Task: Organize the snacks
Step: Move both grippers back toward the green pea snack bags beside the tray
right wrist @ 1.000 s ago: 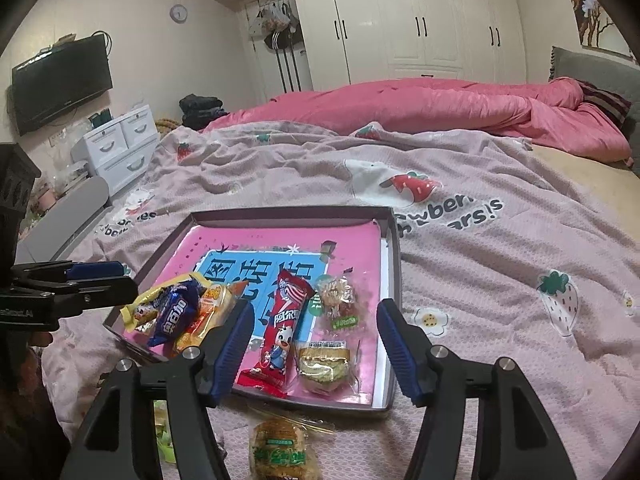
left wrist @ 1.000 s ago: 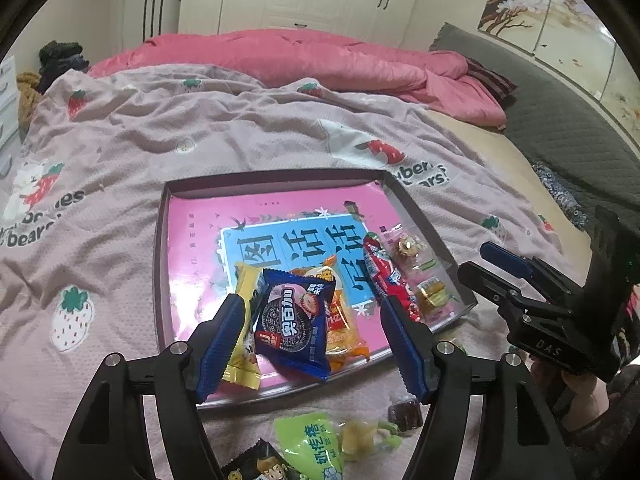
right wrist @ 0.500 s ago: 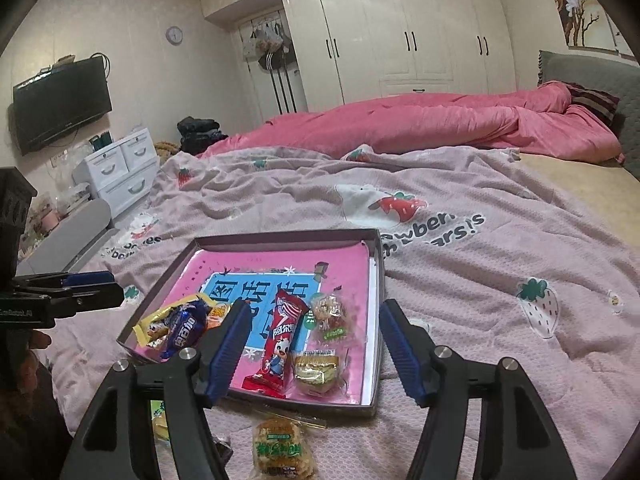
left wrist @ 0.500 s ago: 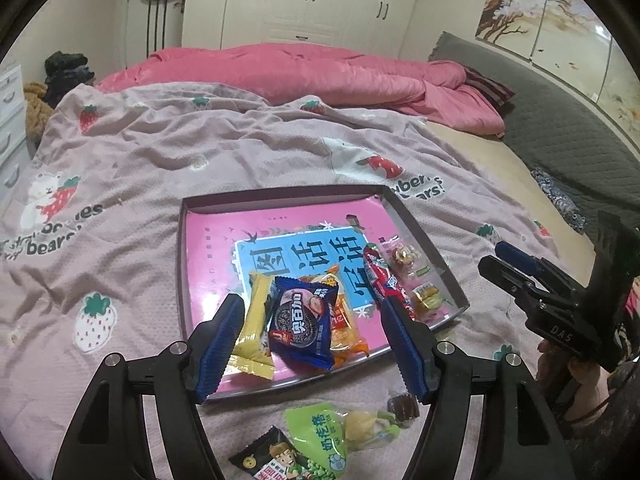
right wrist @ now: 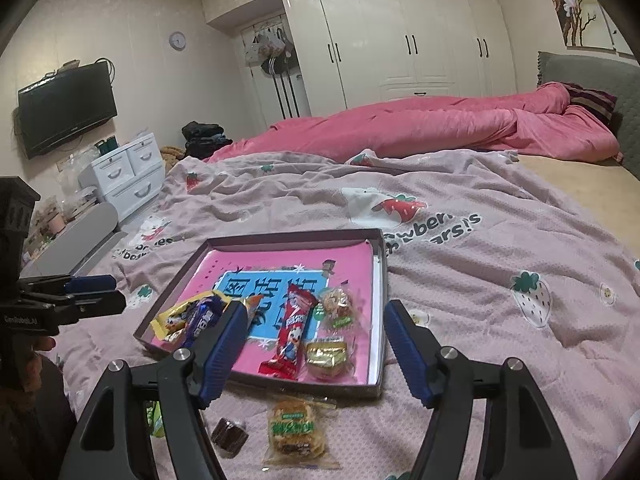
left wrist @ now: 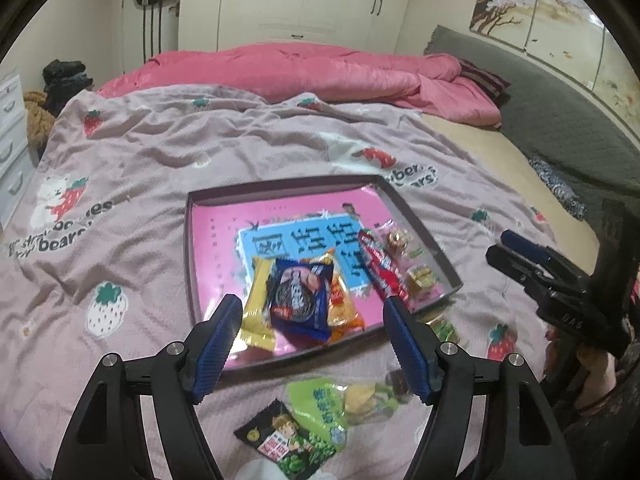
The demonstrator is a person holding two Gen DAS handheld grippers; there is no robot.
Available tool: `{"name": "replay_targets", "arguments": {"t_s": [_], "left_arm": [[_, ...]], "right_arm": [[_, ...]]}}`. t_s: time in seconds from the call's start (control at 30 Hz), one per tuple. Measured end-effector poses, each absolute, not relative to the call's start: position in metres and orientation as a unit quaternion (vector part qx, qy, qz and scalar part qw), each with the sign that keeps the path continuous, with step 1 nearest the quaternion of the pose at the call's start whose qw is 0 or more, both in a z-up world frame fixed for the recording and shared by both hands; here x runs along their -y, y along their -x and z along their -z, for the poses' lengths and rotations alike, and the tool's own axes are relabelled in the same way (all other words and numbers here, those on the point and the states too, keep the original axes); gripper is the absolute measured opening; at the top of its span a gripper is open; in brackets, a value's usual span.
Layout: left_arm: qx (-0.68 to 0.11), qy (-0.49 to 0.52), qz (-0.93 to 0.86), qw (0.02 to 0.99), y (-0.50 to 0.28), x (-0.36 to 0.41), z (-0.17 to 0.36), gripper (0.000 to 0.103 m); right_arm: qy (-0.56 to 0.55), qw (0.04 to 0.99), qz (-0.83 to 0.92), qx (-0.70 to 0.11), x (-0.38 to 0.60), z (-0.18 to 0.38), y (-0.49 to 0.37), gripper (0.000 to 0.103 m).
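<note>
1. a strawberry-print bedspread (right wrist: 480,280) covers a bed in a room with white wardrobes (right wrist: 400,40).
2. a shallow tray (right wrist: 380,280) holds snacks; a red wafer bar (right wrist: 294,328) lies lengthwise, top pointing away.
3. left gripper (left wrist: 312,344) spread, empty; right gripper (right wrist: 312,344) just opening, empty.

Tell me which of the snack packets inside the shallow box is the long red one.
It is the long red stick-shaped packet with a cartoon figure, lying in the shallow pink-lined box between the blue biscuit packet and two small clear-wrapped snacks. The others are shorter.
</note>
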State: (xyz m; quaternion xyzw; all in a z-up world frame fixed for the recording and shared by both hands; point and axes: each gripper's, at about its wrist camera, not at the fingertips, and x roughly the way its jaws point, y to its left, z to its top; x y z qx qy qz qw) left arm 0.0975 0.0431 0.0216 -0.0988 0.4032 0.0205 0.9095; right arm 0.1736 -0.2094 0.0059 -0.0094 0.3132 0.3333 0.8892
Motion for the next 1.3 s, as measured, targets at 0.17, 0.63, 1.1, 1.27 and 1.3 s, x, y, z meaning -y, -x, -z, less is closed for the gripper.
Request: {"name": "replay_targets", "arguments": {"t_s": [0.17,0.63,1.1,1.27,1.3], "left_arm": [[-0.426,0.107,-0.032,0.898,-0.09,-0.047,-0.008,0.075],[-0.475,0.118,-0.056,0.87,-0.074,-0.049,0.02,0.075],[-0.518,0.11,-0.074,0.845,-0.066,-0.041,0.046,0.075],[-0.531,0.107,-0.077,0.837,-0.064,-0.038,0.053,0.075],[-0.535,0.105,-0.079,0.834,-0.064,-0.038,0.055,0.075]], "right_arm": [[0.022,0.886,-0.337,-0.319,0.205,-0.004,-0.166,0.07],[0.039,0.876,-0.339,-0.342,0.197,0.007,-0.154,0.07],[0.059,0.86,-0.333,-0.383,0.192,0.024,-0.148,0.071],[0.076,0.851,-0.342,-0.391,0.187,0.029,-0.142,0.071],[0.08,0.848,-0.345,-0.394,0.186,0.03,-0.14,0.071]]}}
